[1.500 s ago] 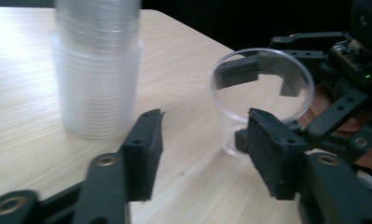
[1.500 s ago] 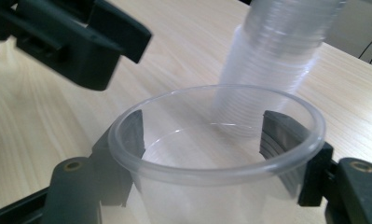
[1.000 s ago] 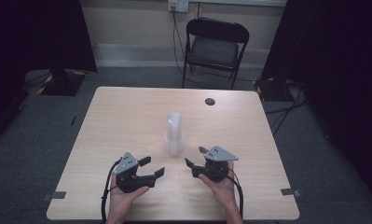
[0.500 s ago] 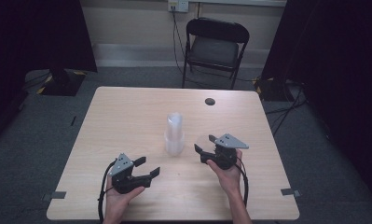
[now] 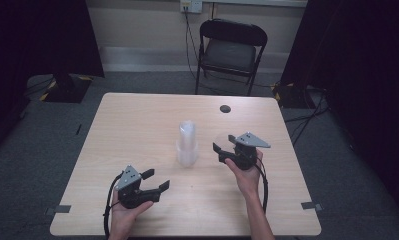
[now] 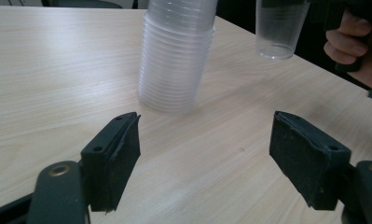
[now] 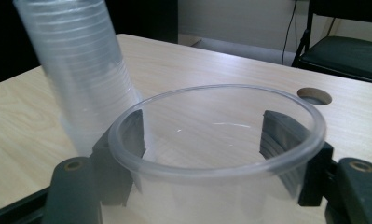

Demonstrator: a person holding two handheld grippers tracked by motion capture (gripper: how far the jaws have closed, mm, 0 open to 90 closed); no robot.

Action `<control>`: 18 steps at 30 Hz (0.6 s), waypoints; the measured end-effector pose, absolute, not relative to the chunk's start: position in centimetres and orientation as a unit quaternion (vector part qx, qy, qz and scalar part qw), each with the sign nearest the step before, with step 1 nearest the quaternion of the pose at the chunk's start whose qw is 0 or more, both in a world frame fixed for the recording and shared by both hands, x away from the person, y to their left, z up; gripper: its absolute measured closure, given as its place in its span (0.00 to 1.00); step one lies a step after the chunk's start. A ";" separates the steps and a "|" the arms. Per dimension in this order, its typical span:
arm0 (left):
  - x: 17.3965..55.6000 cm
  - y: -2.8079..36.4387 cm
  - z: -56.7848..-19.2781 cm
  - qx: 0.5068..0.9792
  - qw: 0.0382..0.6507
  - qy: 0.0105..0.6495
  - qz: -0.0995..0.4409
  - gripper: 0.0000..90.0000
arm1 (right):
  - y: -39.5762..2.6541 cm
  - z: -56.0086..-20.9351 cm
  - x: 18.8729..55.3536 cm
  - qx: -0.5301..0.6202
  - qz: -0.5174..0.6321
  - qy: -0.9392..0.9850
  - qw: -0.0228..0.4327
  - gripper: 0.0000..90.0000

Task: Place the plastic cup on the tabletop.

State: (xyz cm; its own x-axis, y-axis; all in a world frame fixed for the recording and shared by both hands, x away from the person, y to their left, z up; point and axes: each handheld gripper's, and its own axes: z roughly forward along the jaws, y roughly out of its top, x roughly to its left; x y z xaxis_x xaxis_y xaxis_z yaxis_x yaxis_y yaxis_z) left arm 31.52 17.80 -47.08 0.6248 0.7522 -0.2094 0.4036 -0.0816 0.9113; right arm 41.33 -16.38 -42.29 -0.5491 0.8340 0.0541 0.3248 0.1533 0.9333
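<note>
A tall stack of clear plastic cups [image 5: 187, 145] stands upright at the table's middle, also close up in the left gripper view [image 6: 174, 60] and the right gripper view [image 7: 81, 74]. My right gripper [image 5: 222, 144] hovers just right of the stack, shut on a single clear cup [image 7: 216, 154] with a jaw on each side of its wall below the rim. That cup [image 6: 277, 28] hangs above the tabletop. My left gripper [image 5: 158, 180] rests near the front left, open and pointing at the stack [image 6: 204, 158]; its jaws have just widened a little, with nothing between them.
The light wooden table [image 5: 137, 120] has a round cable hole [image 5: 225, 108] at its far right. A black folding chair [image 5: 229, 50] stands behind the table. Dark curtains hang at both sides of the room.
My right hand has moved away from the front edge and slightly up, carrying the cup beside the stack. The left hand has barely shifted.
</note>
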 end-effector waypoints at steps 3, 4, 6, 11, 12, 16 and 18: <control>31.4 17.9 -47.1 0.716 0.546 0.404 0.160 0.25 | -16.4 -42.1 42.0 0.406 0.508 0.717 0.253 0.34; 31.4 17.9 -47.1 0.715 0.547 0.405 0.160 0.25 | -16.4 -42.1 42.1 0.407 0.508 0.716 0.253 0.34; 31.4 18.0 -47.2 0.713 0.547 0.408 0.162 0.25 | -16.4 -42.0 42.5 0.408 0.507 0.715 0.256 0.34; 31.7 18.1 -47.2 0.710 0.548 0.411 0.163 0.25 | -16.3 -42.2 43.6 0.413 0.507 0.712 0.255 0.33; 31.8 18.1 -47.3 0.710 0.547 0.411 0.164 0.25 | -16.3 -42.3 43.9 0.413 0.508 0.712 0.253 0.33; 32.0 18.1 -47.4 0.711 0.542 0.417 0.164 0.25 | -16.1 -42.6 45.1 0.418 0.509 0.710 0.250 0.33; 32.0 18.1 -47.3 0.712 0.543 0.415 0.162 0.25 | -16.1 -42.8 45.6 0.421 0.507 0.710 0.248 0.33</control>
